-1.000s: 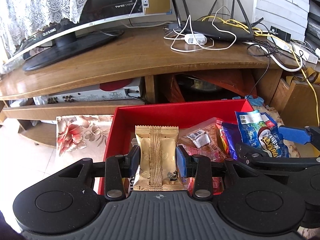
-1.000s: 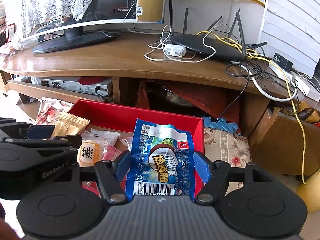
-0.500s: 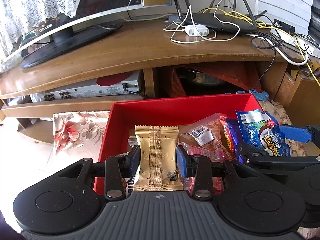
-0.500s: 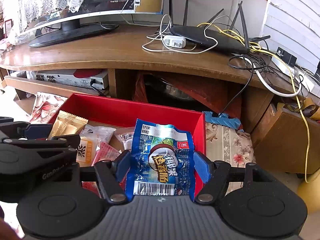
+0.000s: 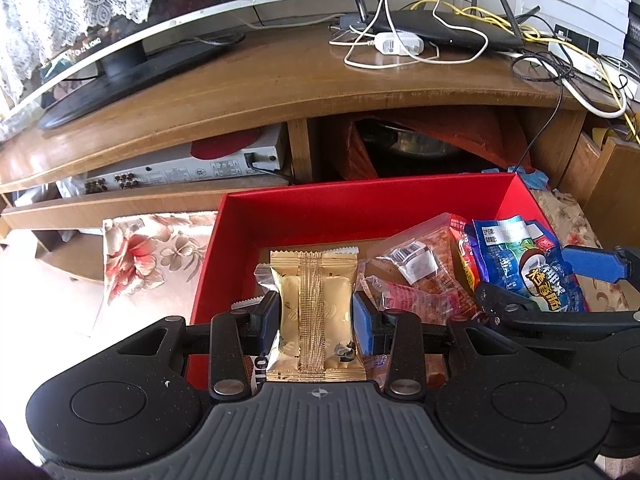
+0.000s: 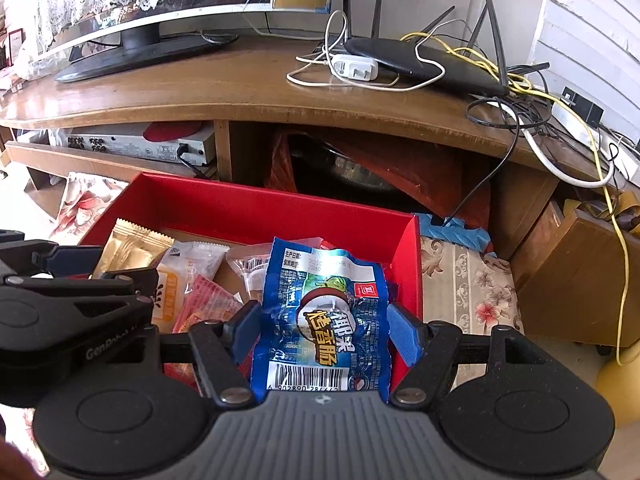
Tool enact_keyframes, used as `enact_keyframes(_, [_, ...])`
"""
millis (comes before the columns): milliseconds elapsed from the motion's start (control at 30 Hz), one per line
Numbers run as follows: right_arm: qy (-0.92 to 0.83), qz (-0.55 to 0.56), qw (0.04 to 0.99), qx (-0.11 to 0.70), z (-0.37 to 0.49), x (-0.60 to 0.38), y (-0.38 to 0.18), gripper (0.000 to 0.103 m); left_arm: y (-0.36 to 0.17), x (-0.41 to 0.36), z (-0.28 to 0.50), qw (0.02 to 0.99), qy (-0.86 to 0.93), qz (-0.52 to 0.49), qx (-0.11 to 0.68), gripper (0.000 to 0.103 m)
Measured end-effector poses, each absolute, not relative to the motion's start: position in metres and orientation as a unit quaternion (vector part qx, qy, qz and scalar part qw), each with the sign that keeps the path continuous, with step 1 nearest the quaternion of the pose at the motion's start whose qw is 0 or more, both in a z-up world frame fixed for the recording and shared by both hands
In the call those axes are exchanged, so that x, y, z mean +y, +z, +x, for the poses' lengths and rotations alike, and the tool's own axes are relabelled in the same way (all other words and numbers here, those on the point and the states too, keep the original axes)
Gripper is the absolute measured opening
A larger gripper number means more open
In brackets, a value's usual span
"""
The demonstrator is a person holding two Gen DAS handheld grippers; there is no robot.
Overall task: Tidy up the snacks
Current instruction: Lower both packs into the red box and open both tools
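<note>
My left gripper (image 5: pixel 316 316) is shut on a gold snack packet (image 5: pixel 314 292), held upright over the left part of the red box (image 5: pixel 360 208). The right gripper (image 6: pixel 324 326) is shut on a blue snack bag (image 6: pixel 324 320), its blue pads pressing both sides, above the box's right end (image 6: pixel 404 248). Inside the box lie several other packets: a clear one with reddish snacks (image 5: pixel 416 276), a pink one (image 6: pixel 208 300) and an orange-white one (image 6: pixel 172 292). In the left wrist view the right gripper's blue bag (image 5: pixel 524 268) shows at the right. In the right wrist view the gold packet (image 6: pixel 132 248) shows at the left.
The box sits on a floral cloth (image 5: pixel 148 248) in front of a wooden TV stand (image 5: pixel 280 80). A monitor (image 5: pixel 120 40), a router (image 6: pixel 420 64) and tangled cables lie on top. A silver player (image 5: pixel 180 168) sits on the shelf. A wooden box (image 6: pixel 580 272) stands at the right.
Both grippers have sunk slightly toward the red box with their packets still held; the box looks a little larger and the TV stand has shifted upward in both views.
</note>
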State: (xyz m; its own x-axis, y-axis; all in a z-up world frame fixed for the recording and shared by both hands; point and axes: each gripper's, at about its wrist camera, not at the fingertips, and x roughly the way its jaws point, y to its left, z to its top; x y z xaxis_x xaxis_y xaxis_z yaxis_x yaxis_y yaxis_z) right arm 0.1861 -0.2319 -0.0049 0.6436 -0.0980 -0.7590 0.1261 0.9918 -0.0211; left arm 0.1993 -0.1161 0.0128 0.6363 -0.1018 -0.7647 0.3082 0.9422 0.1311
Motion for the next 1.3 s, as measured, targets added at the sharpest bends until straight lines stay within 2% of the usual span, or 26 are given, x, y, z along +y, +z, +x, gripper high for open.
enact_keyframes(667, [-0.053,0.022,0.897,0.439,0.198,-0.234,-0.025,0.067,-0.001,-0.12,0.205,0.89,-0.107,0.14,0.421,0.048])
enact_keyframes(867, [-0.058,0.03,0.897,0.438,0.199,-0.238,-0.024,0.067,0.002,-0.118,0.206,0.891,-0.107,0.134,0.421,0.054])
enact_keyframes(1300, [-0.075,0.051,0.899,0.429,0.19,-0.25,-0.014,0.069,0.015,-0.113,0.198,0.9,-0.109,0.128,0.402,0.08])
